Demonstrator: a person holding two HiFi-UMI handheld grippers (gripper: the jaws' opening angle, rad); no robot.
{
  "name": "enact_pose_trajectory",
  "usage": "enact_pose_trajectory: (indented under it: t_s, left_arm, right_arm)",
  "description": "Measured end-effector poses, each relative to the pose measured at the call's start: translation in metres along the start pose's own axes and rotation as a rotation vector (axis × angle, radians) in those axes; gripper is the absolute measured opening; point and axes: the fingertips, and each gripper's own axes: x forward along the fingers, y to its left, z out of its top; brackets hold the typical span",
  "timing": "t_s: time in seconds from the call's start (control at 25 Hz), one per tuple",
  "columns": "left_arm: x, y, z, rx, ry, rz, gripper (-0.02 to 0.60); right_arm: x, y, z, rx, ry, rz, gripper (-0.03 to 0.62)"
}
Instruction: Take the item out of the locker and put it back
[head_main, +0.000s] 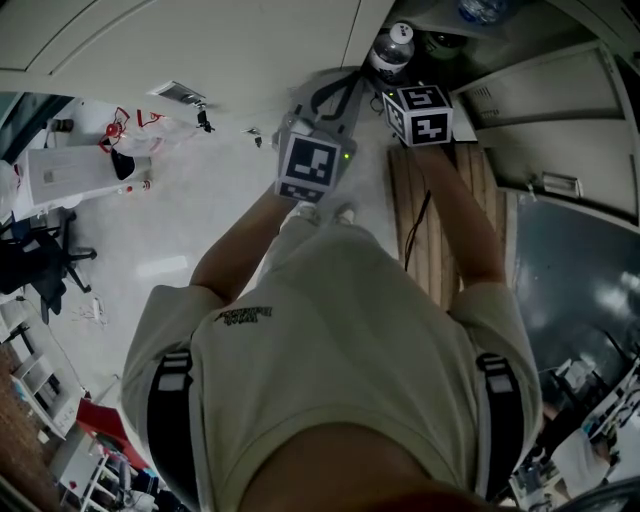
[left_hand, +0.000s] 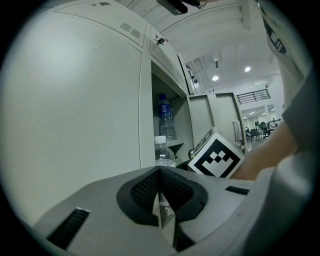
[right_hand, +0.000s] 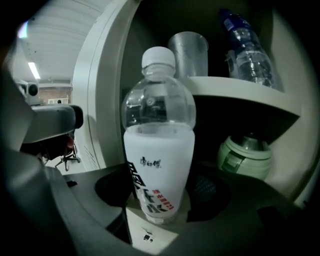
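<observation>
1 bottle pinched low by the right gripper just in front of the locker shelf, left gripper pressed together, empty; risk: low grip lets it tip into the shelf edge.

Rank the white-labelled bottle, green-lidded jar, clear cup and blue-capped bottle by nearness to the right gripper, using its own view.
1. White-labelled bottle: between the jaws of the right gripper.
2. Green-lidded jar: lower right, under the shelf.
3. Clear cup and blue-capped bottle: on the shelf, too close to call.
</observation>
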Motion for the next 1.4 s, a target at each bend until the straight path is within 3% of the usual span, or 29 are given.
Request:
enact_pose_trajectory:
  t_s: [0.44,0.68,1.4]
  left_arm:
    - [0.003,-0.003,-0.011,-0.009,0.021,-0.007,0.014]
    - [0.001,-0.002,-0.008,-0.007,0.022,-0.007,0.014]
    - [-0.003,-0.002,-0.012,-0.011,0.044,-0.005,0.014]
  right_arm:
    - [0.002,0.000,-0.001,-0.009,-0.010,-0.003,0.320]
    - [0.001,-0.005,0.000,0.003,-0.014,-0.012,0.364]
    - [-0.013,-0.007,0.009,0.002,-0.067,-0.026,0.364]
